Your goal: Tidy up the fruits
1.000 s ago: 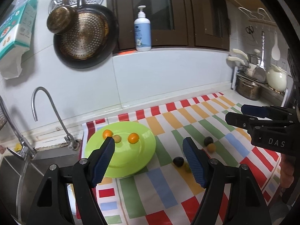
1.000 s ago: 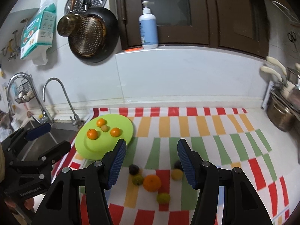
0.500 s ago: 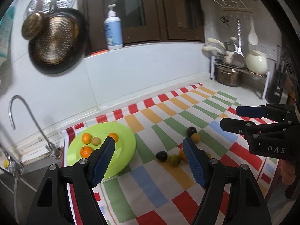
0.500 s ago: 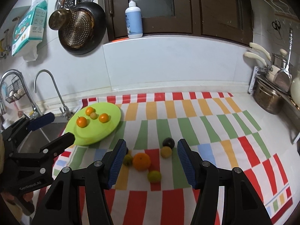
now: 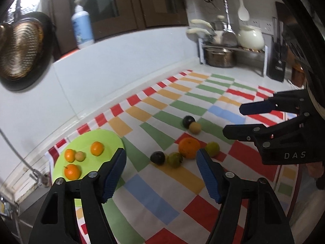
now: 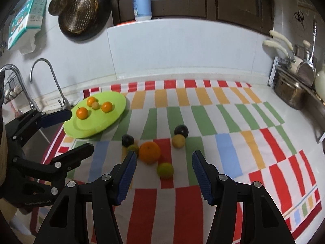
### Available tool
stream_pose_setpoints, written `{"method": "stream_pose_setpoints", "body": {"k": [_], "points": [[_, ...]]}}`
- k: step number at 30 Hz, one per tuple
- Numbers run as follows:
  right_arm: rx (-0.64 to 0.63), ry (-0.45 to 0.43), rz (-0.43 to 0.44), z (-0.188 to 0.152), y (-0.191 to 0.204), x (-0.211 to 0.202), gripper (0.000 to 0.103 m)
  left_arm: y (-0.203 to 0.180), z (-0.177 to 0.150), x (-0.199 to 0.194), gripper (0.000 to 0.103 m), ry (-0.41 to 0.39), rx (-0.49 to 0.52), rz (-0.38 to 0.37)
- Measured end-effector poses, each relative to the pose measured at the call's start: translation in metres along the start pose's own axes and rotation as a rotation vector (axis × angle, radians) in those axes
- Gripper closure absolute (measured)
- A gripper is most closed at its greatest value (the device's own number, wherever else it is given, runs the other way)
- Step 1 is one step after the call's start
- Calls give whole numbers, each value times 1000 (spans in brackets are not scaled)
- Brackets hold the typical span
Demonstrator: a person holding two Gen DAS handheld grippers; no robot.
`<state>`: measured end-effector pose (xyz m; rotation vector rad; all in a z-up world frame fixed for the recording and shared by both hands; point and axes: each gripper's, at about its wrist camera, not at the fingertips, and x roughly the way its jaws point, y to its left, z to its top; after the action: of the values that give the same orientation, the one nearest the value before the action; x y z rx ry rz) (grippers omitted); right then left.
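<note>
Claws: left claw and right claw, both apart and empty, left just narrowing, poised over loose fruit. Orange lies at 5 o'clock from plate, awaiting transfer across surface.

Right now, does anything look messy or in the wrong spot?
Yes. Six fruits lie loose on the striped cloth instead of on the green plate: a big orange, two dark fruits, two green ones and a yellow one. Four small fruits already sit on the plate. Nothing looks spilled or broken.
</note>
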<state>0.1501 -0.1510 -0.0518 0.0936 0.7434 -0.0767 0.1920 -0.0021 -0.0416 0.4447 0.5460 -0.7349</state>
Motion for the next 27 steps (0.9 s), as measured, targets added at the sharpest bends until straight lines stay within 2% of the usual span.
{"method": "stream_pose_setpoints", "body": {"k": [10,12,16,27], "points": [[-1,66,-20,-7,0,24,46,-2,-10,33,45,56,79,-93],[2,79,-16,-9,0,29,46,-3,-12,39,50,66,95,-108],[5,109,-8,-12,1,39,47,-2,-15,50,51,82,117,-130],[15,169,2,-18,-1,62,56,-1,-17,76,61,113,165,-185]]}}
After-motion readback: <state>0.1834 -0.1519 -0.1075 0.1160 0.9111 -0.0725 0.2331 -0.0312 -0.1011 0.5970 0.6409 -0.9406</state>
